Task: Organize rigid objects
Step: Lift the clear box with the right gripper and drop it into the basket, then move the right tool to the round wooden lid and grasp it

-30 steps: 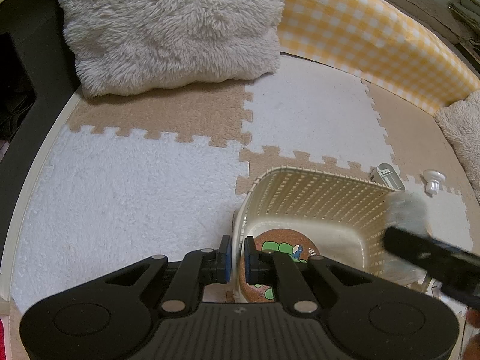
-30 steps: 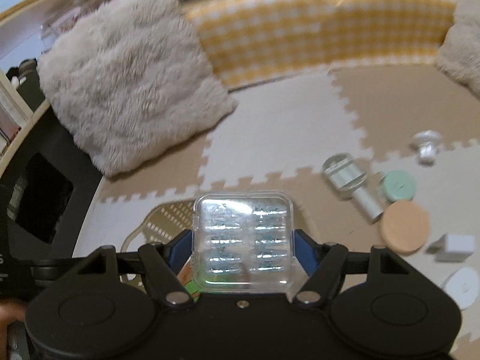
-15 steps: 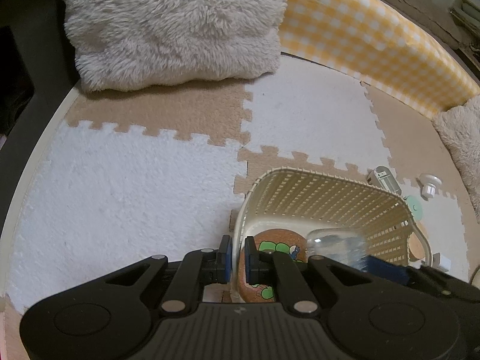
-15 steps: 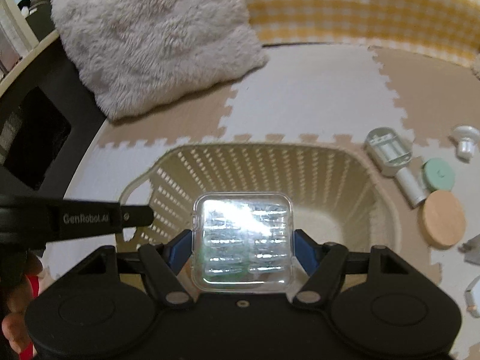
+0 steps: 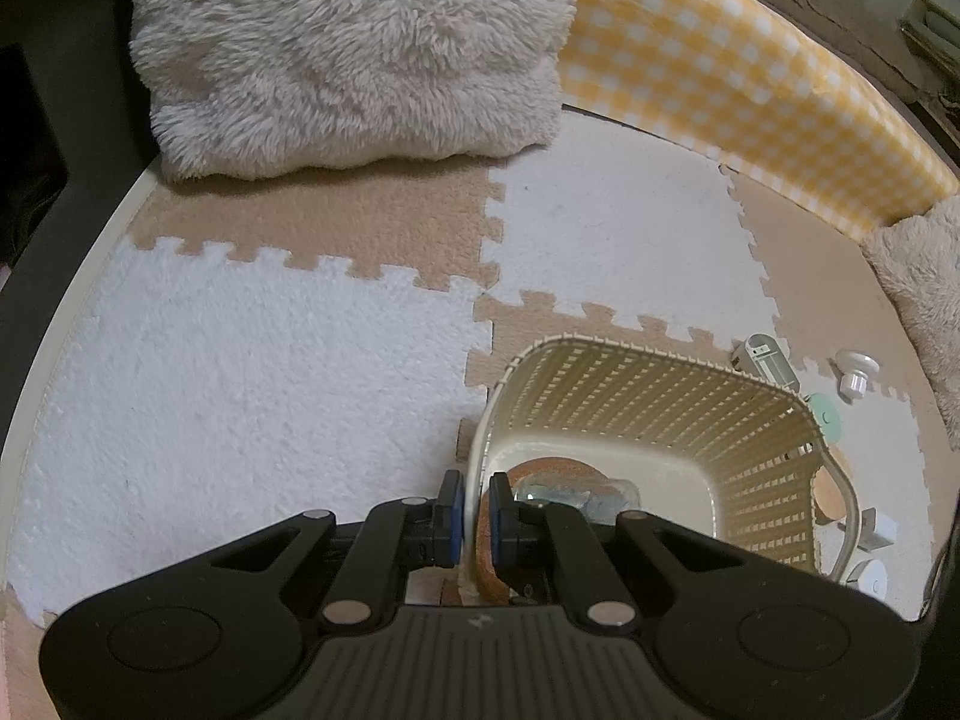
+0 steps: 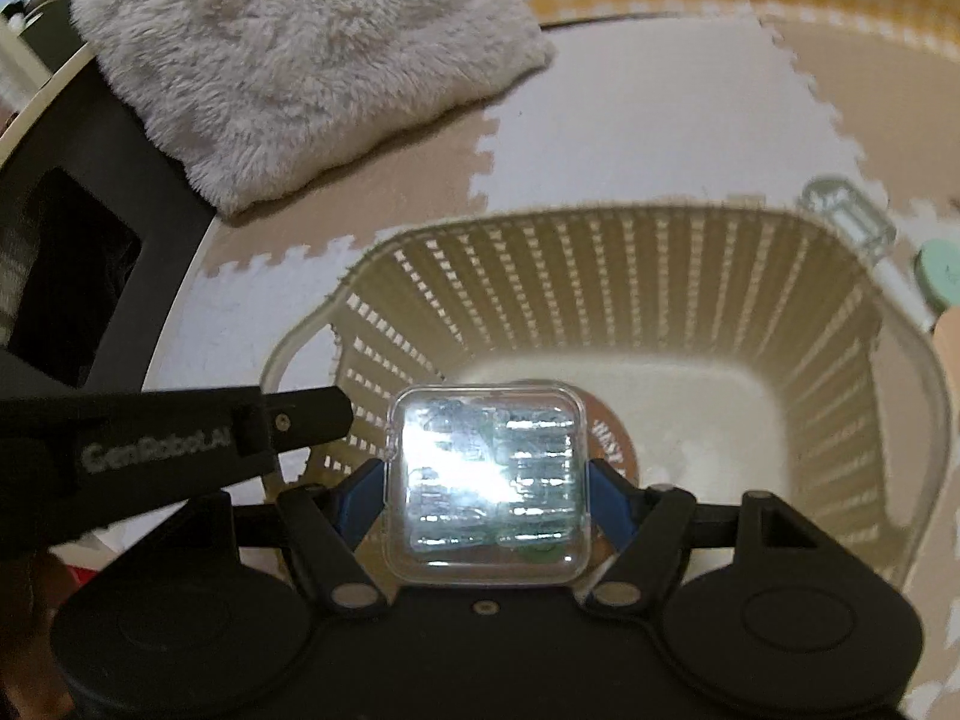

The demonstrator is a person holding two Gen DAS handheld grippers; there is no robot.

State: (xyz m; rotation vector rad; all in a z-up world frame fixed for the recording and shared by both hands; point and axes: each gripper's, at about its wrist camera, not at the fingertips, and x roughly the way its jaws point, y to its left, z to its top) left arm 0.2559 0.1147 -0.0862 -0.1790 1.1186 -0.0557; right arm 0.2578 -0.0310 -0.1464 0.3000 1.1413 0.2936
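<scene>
Floor is interlocking foam mats [image 5: 252, 396], white and beige squares. Fluffy cushion [image 5: 354, 42] at 11 o'clock, yellow checked bolster [image 5: 738, 84] from 12 to 2. Cream lattice basket [image 5: 690, 396] sits on the mats; a cork coaster [image 5: 558, 471] lies in its bottom. Left gripper [image 5: 475, 504] is clenched on the basket's near rim. Right gripper [image 6: 487, 492] grasps a clear plastic case [image 6: 489, 480] by its sides, over the basket opening. Loose bits at 3 o'clock outside the basket: grey holder [image 5: 765, 360], white knob [image 5: 855, 369], mint disc [image 6: 942, 276].
</scene>
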